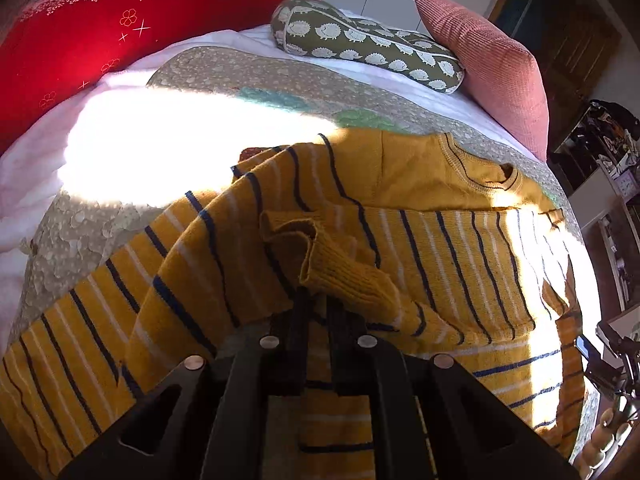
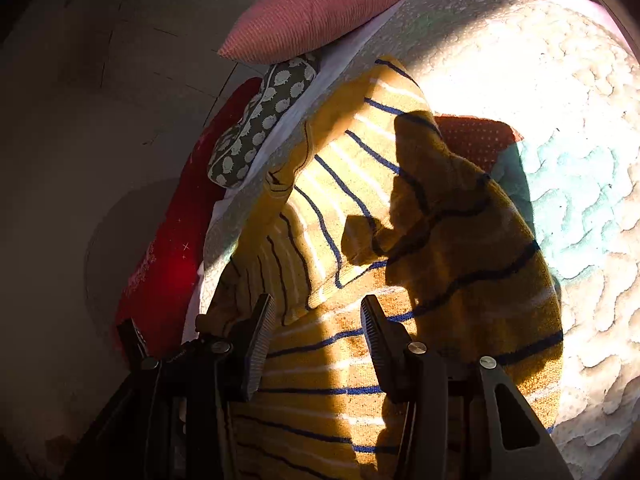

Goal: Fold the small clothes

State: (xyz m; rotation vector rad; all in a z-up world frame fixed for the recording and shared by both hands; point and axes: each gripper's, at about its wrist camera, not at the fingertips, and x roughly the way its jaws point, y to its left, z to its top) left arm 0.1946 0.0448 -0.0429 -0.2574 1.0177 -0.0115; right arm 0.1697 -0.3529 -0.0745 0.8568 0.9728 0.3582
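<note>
The left gripper has its jaws pinched together on the sweater's sleeve, just behind the ribbed cuff, likely so the sleeve can be carried inward over the body. The right gripper hovers with its jaws about half open and nothing between them, over the striped knit near the hem.

The quilted bed cover fills the scene, partly washed out by sunlight. The yellow striped sweater lies across its near side, neckline to the far right, its body rumpled. Along the far edge sit a red pillow, a pink corduroy cushion and a smaller hedgehog-print cushion, all well apart from the sweater. Only the bunched folds look likely to hinder a flat fold.
</note>
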